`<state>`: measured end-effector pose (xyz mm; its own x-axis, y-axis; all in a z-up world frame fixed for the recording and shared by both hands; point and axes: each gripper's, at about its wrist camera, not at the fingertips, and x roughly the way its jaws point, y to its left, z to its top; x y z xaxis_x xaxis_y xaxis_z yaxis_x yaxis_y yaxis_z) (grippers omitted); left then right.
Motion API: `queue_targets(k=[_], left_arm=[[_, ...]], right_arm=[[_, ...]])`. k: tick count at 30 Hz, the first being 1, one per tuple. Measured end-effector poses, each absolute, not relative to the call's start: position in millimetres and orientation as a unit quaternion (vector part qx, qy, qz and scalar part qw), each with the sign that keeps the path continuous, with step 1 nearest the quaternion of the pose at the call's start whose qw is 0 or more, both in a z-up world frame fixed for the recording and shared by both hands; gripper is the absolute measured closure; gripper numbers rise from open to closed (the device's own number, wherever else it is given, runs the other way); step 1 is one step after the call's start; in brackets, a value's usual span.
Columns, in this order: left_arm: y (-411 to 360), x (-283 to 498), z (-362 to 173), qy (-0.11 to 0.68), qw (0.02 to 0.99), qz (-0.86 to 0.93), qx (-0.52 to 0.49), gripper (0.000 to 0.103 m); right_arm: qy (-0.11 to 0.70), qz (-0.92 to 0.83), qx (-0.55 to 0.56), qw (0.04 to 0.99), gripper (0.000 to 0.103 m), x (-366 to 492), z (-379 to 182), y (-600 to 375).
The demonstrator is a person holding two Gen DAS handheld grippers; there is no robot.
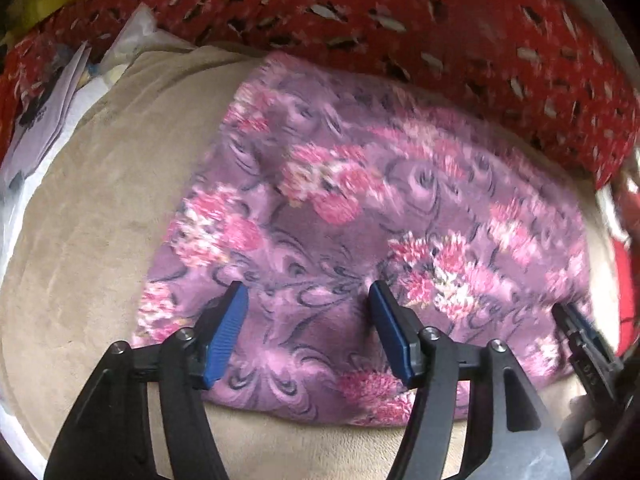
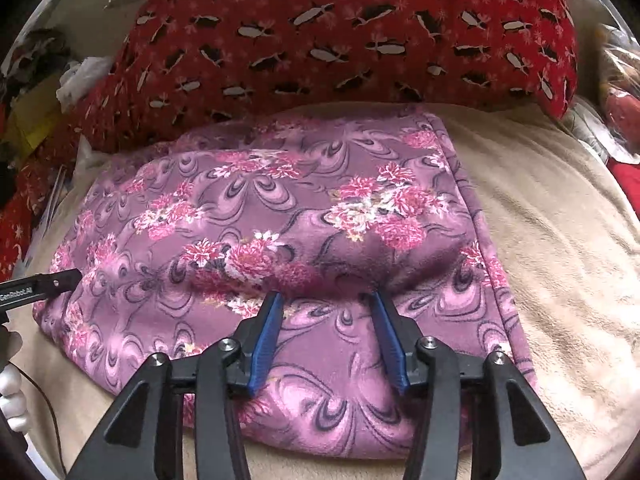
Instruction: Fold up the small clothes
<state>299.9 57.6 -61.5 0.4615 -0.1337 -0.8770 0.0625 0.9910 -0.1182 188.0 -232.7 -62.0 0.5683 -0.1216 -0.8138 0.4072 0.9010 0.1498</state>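
A purple fleece garment with pink flowers (image 1: 360,208) lies folded flat on a beige blanket (image 1: 92,208). My left gripper (image 1: 307,286) hovers over the garment's near edge, its blue pads (image 1: 224,336) wide apart with only flat cloth beneath them. My right gripper (image 2: 325,296) is open over the same garment (image 2: 280,216); a raised fold of cloth sits just past its fingertips and the pads (image 2: 266,340) do not press on it. The right gripper's tip (image 1: 576,328) shows at the right of the left wrist view. In the right wrist view, the left gripper's tip (image 2: 60,280) shows at the left.
A red patterned pillow (image 2: 340,40) lies along the far side, touching the garment's back edge. Papers and a plastic bag (image 1: 52,116) sit at the far left. More red items (image 2: 624,120) lie at the right. Bare beige blanket (image 2: 560,240) stretches right of the garment.
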Motion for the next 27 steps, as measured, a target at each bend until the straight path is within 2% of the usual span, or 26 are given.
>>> queue_targets(k=[6, 8, 11, 13, 17, 21, 24, 27], left_arm=[[113.3, 310.8, -43.2, 0.5, 0.858, -0.016, -0.117, 0.041], [121.8, 316.6, -55.1, 0.518, 0.846, -0.009, -0.125, 0.041], [120.4, 323.4, -82.8, 0.56, 0.82, -0.019, -0.117, 0.041], [123.4, 321.5, -78.8, 0.549, 0.825, -0.029, -0.128, 0.041], [146.0, 332.3, -60.9, 0.54, 0.811, -0.074, -0.211, 0.041], [163.5, 352.3, -44.0, 0.534, 0.813, -0.074, -0.22, 0.041], [168.9, 366.7, -44.7, 0.545, 0.807, -0.075, -0.215, 0.041], [170.7, 383.9, -61.0, 0.569, 0.788, -0.074, -0.222, 0.041]], right_arm=[[0.404, -0.158, 0.197, 0.879, 0.054, 185.3, -50.4, -240.6], [0.428, -0.165, 0.193, 0.868, 0.045, 186.9, -64.4, -242.2], [0.436, -0.167, 0.161, 0.869, 0.045, 188.8, -64.1, -233.5], [0.431, -0.159, 0.174, 0.871, 0.044, 193.6, -55.3, -230.9], [0.401, -0.134, 0.177, 0.889, 0.044, 218.3, -31.3, -223.0], [0.398, -0.121, 0.142, 0.898, 0.045, 249.5, -27.2, -208.4], [0.404, -0.12, 0.124, 0.898, 0.045, 267.9, -37.6, -201.0], [0.437, -0.129, 0.093, 0.885, 0.043, 275.7, -73.6, -197.2]])
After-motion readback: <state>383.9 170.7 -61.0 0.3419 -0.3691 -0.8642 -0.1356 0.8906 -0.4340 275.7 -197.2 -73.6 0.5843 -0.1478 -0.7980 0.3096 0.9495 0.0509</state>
